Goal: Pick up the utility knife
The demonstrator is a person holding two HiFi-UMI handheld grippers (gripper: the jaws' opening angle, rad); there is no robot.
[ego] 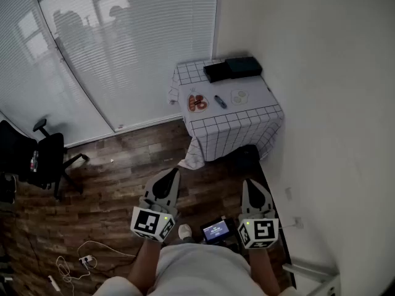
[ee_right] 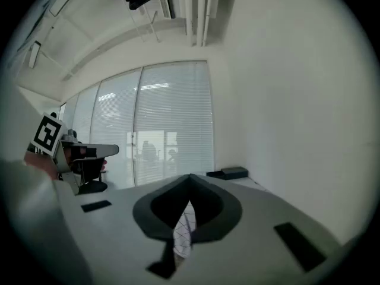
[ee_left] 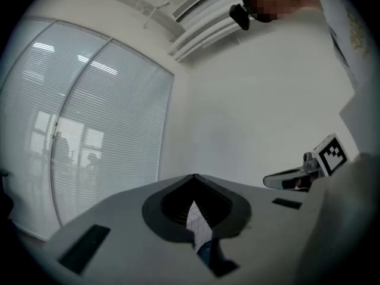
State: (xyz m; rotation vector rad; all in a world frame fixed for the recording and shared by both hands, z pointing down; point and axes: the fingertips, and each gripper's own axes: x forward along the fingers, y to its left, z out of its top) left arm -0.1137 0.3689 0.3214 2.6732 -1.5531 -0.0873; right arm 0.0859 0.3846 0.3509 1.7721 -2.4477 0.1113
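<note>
The utility knife (ego: 220,102), small and blue, lies on a table with a checked cloth (ego: 234,128) against the far wall. It rests between a plate of red food (ego: 197,102) and a small white dish (ego: 239,96). Both grippers are held low, close to the person's body and far from the table. My left gripper (ego: 173,172) (ee_left: 193,177) is shut and empty. So is my right gripper (ego: 252,182) (ee_right: 190,177), with nothing between its jaws. A sliver of the checked cloth (ee_left: 199,221) (ee_right: 185,233) shows through each gripper's jaws.
Two black boxes (ego: 233,68) (ee_right: 228,173) sit at the table's back. A black office chair (ego: 43,159) stands at the left by the blinds. Cables (ego: 80,261) lie on the wooden floor. A small device with a lit screen (ego: 216,231) sits by the person's feet. A white wall runs along the right.
</note>
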